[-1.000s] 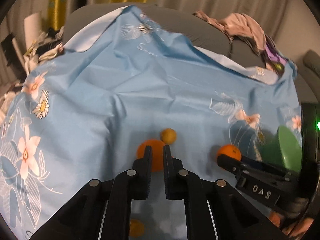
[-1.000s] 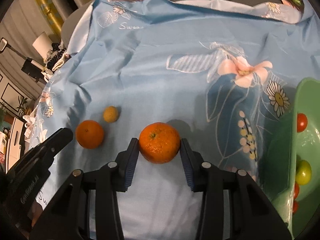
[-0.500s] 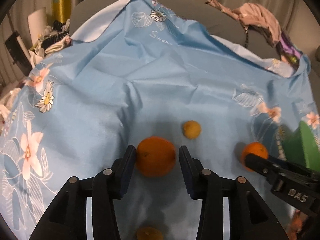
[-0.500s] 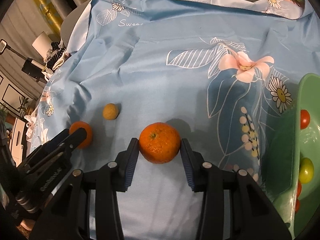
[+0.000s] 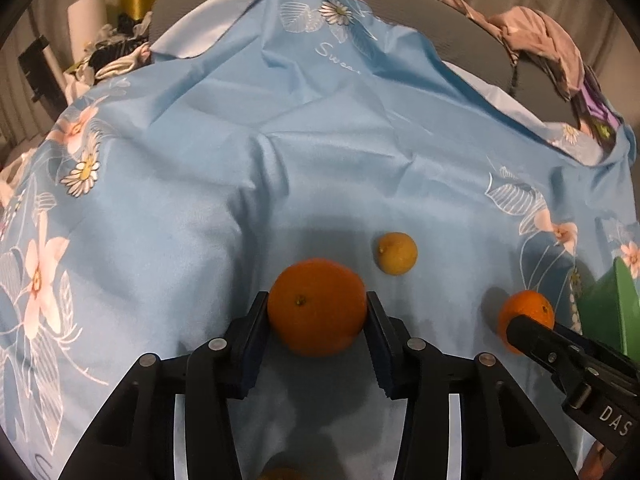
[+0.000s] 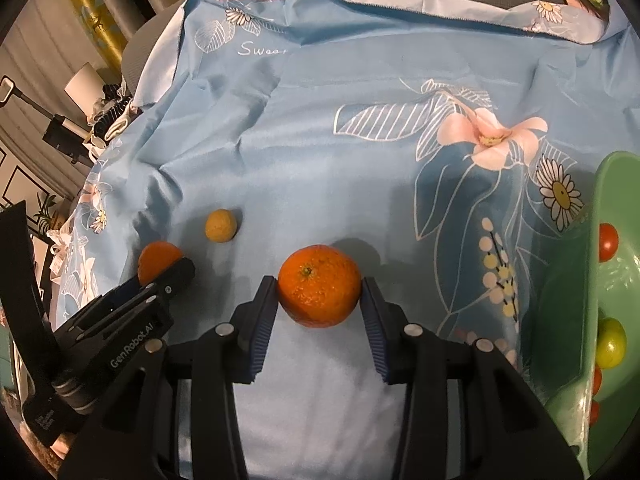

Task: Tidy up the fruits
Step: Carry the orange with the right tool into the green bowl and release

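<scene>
In the left wrist view my left gripper (image 5: 317,332) has its jaws around a large orange (image 5: 316,306) on the blue floral cloth, the pads touching its sides. A small yellow fruit (image 5: 397,253) lies just beyond it. In the right wrist view my right gripper (image 6: 319,305) has its jaws around a second orange (image 6: 319,285), pads close to its sides. The same orange shows in the left wrist view (image 5: 527,312) behind the right gripper's finger. The left gripper's orange (image 6: 157,260) and the yellow fruit (image 6: 220,225) show at the left.
A green bowl (image 6: 572,300) at the right edge holds small red and yellow-green fruits (image 6: 610,343). Another orange fruit (image 5: 280,474) peeks out at the bottom under the left gripper. Clothes (image 5: 536,36) lie on the grey sofa behind the cloth.
My left gripper opened, moved forward and closed around the large orange. The right gripper stayed around its orange.
</scene>
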Tool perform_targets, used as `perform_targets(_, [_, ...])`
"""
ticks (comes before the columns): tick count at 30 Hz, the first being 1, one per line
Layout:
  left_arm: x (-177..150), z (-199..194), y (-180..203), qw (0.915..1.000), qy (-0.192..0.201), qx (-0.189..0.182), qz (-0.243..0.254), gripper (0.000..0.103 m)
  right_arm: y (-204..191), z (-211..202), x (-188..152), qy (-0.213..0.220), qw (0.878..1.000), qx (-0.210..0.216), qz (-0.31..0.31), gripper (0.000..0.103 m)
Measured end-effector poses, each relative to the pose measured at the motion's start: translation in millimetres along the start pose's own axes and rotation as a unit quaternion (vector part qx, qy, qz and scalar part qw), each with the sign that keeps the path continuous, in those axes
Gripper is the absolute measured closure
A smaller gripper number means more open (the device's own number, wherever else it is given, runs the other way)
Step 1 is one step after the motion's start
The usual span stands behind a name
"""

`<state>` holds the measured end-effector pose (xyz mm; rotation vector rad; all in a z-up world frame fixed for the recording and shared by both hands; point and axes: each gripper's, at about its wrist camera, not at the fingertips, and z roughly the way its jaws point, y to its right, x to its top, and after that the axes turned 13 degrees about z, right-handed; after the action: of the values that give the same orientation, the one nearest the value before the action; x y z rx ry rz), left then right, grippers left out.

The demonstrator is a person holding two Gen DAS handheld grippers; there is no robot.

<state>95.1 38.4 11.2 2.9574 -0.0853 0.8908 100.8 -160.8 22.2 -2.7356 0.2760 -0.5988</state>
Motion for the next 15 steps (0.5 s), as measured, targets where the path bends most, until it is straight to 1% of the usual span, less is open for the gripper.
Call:
perform_targets(3, [3.1, -10.6, 1.3, 0.9999, 0.016, 0.005, 0.002, 0.058, -1.1, -4.6, 0.0, 0.006, 1.000, 0.006, -0.003, 0.060])
perform_targets(7, [5.1, -35.5, 5.0, 0.9990, 0.044, -0.003, 0.003, 0.058, -0.8, -14.1, 1.3, 0.016, 1.000, 0.015, -0.001, 0.060])
perform_targets(11, [5.7, -63.7, 14.0, 0.9966, 0.081, 0.003, 0.014, 0.058, 0.3, -34.5, 1.1, 0.039, 0.999, 0.030, 0.003, 0.060])
perform_targets(15, [6.1, -92.8, 25.9, 0.9924, 0.120, -0.012, 0.026, 0.058, 2.8, -60.0, -1.4, 0.069, 0.997, 0.044, 0.005, 0.060])
